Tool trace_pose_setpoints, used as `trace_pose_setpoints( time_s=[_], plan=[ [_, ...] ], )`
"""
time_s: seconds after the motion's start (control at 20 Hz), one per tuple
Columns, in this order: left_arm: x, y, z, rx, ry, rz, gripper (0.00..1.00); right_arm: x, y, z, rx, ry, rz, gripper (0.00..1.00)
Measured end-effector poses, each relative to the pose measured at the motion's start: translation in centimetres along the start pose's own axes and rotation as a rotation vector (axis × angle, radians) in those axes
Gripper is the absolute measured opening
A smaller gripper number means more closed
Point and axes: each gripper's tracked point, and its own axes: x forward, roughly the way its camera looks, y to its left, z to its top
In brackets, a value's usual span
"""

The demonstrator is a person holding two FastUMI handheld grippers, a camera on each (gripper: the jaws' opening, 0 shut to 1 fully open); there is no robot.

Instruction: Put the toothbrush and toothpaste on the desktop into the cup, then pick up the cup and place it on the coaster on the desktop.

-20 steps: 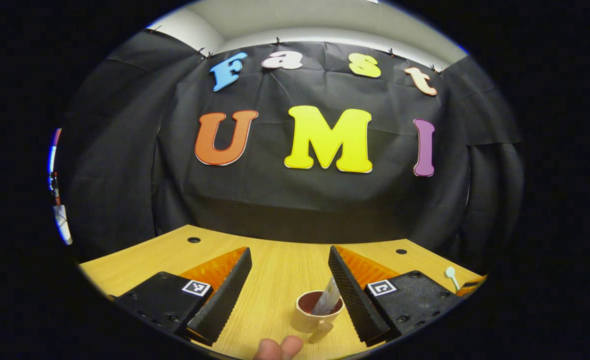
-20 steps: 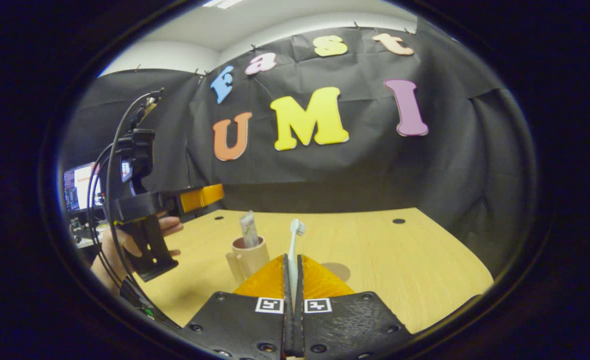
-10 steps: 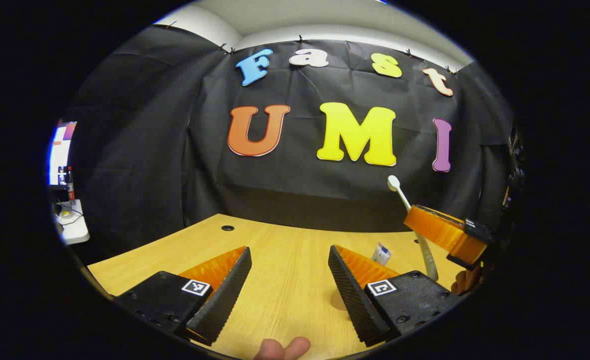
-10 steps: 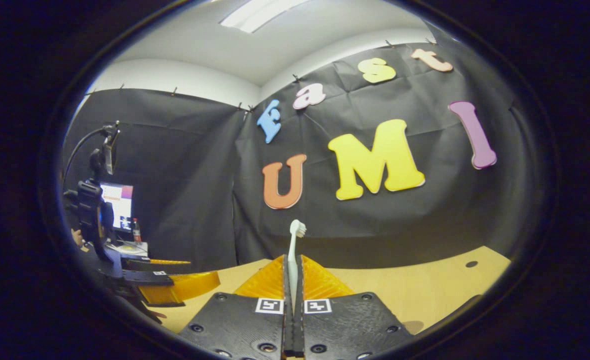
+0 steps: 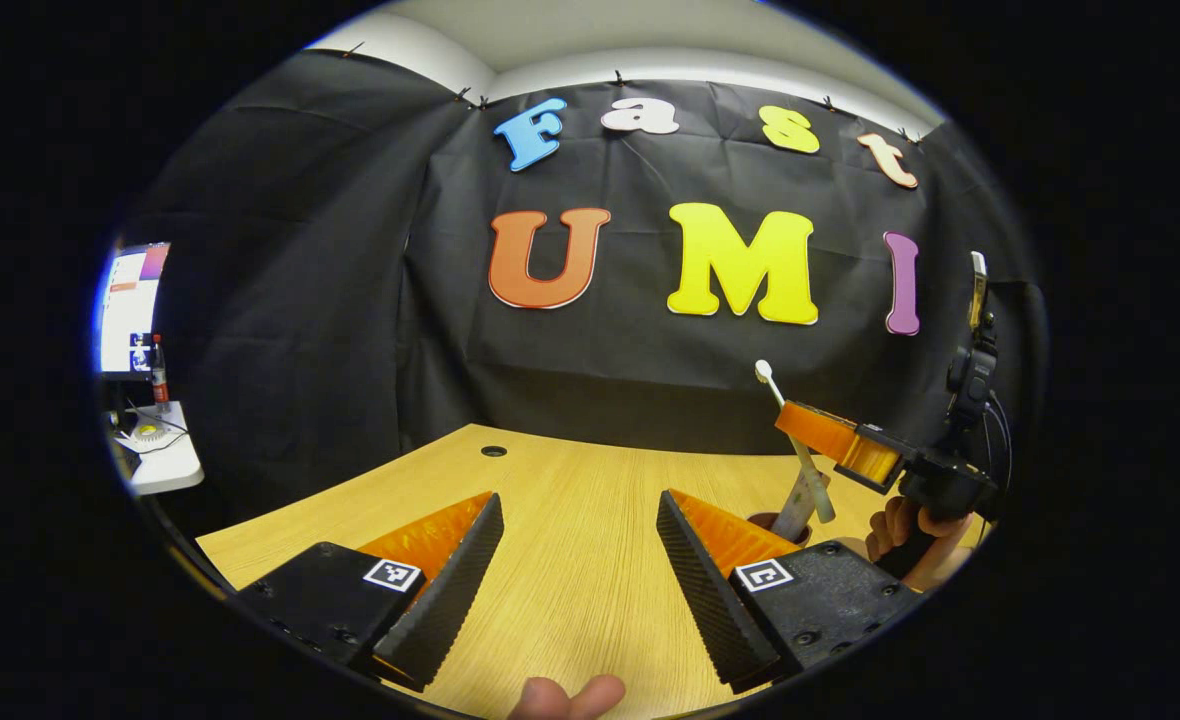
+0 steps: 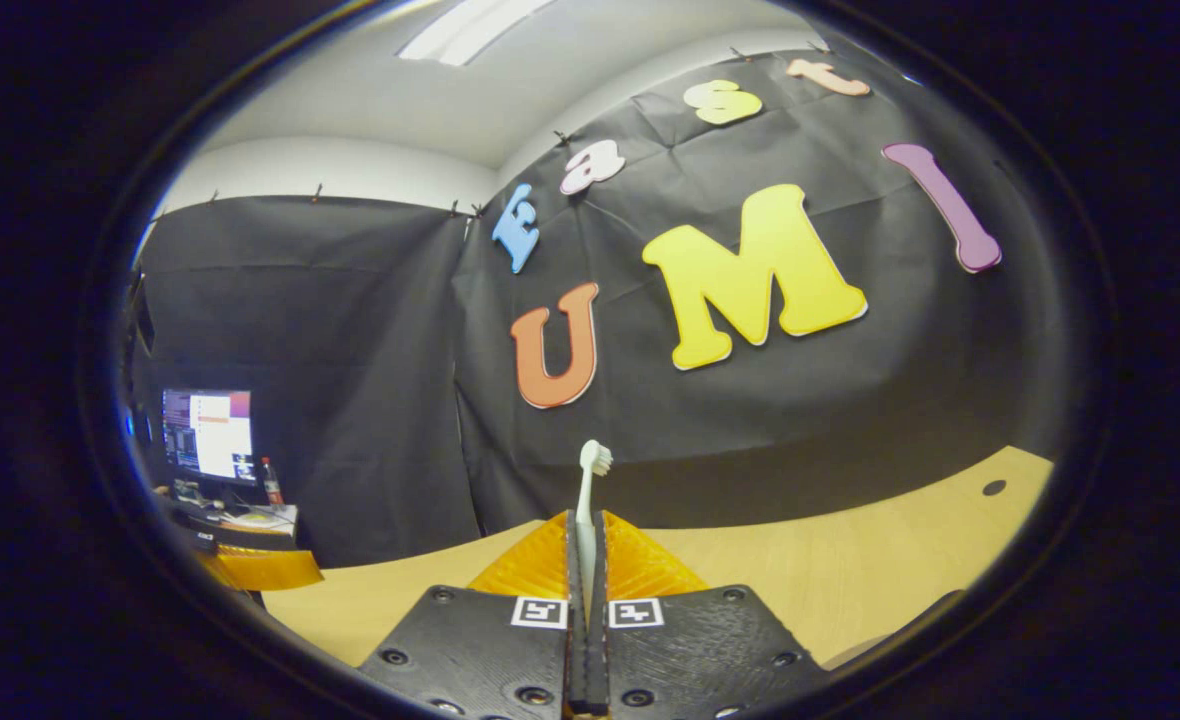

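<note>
At far left you've got a lit monitor [image 6: 208,435], a bottle [image 6: 270,482] beside it, on a white shelf [image 5: 160,462].

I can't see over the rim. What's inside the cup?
The toothpaste stands in the cup. The toothbrush, held by the right gripper, points down at it. The left gripper hides most of the cup, so its bottom can't be seen.

Right tool [image 6: 587,560] clamps upright toothbrush [image 6: 590,480] above desktop [image 6: 850,570].

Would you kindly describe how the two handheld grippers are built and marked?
The left gripper and right gripper each have black bolted blocks bearing a small square black-and-white tag, with ribbed finger faces. Seen from the left gripper view, the right one carries black cables.
</note>
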Motion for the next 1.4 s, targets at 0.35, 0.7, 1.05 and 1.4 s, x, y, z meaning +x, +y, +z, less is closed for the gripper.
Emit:
trace_pose_setpoints(
  time_s=[0.35, 0.7, 1.05, 1.4],
  plan=[
    [0.0, -0.4, -0.4, -0.005, 0.006, -0.015, 0.98, 0.3, 1.1, -0.7, -0.063, 0.006, 0.032, 0.02],
    [-0.5, 0.0, -0.5, -0.019, 0.009, -0.012, 0.98, 0.0, 0.8, -0.9, -0.073, 0.008, 0.025, 0.06],
    [-0.7, -0.1, -0.4, -0.004, -0.006, -0.017, 0.98, 0.8, 0.2, -2.1, -0.117, 0.016, 0.002, 0.06],
    [-0.9, -0.2, -0.5, -0.016, 0.000, -0.016, 0.98, -0.7, 0.7, -1.4, -0.195, -0.027, 0.006, 0.08]
  ],
)
